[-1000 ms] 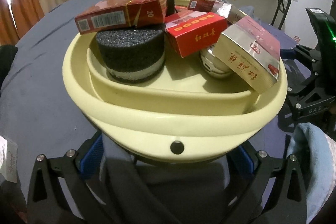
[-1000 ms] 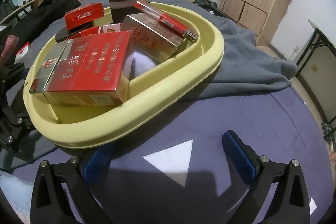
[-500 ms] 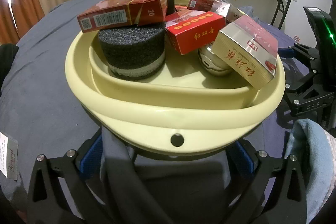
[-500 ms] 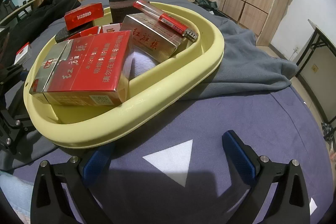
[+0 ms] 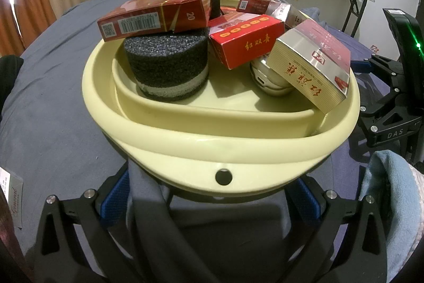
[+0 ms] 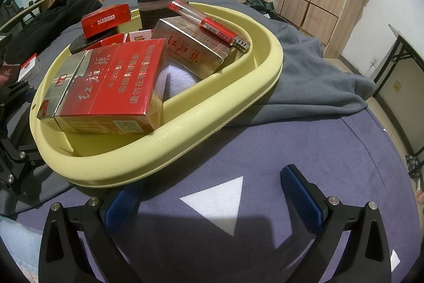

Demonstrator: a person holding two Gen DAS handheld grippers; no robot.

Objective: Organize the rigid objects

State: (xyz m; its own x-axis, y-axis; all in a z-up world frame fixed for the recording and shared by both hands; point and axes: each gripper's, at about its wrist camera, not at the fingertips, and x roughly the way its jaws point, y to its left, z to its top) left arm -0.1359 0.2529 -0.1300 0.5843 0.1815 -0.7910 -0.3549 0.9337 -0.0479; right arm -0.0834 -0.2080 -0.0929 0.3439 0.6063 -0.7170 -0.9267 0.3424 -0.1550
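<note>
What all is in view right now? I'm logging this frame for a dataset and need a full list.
Basin: one, pale yellow, on the cloth-covered table.
Foam cylinders: two, black, inside the basin.
Cigarette packs: at least five, red or silver, piled in the basin; one more outside it.
Lighter: one, red, on a silver pack.
Metal object: one, under a pack, unclear.
Grey cloth: one, beside the basin.
Left gripper: fingers spread, at the basin's near edge.
Right gripper: fingers spread, empty.

I see my right tool point(image 6: 212, 199) spread wide over the white triangle point(image 6: 218, 200), beside the yellow tray point(image 6: 169, 142) holding cigarette packs point(image 6: 111, 85) and a lighter point(image 6: 209, 25).
</note>
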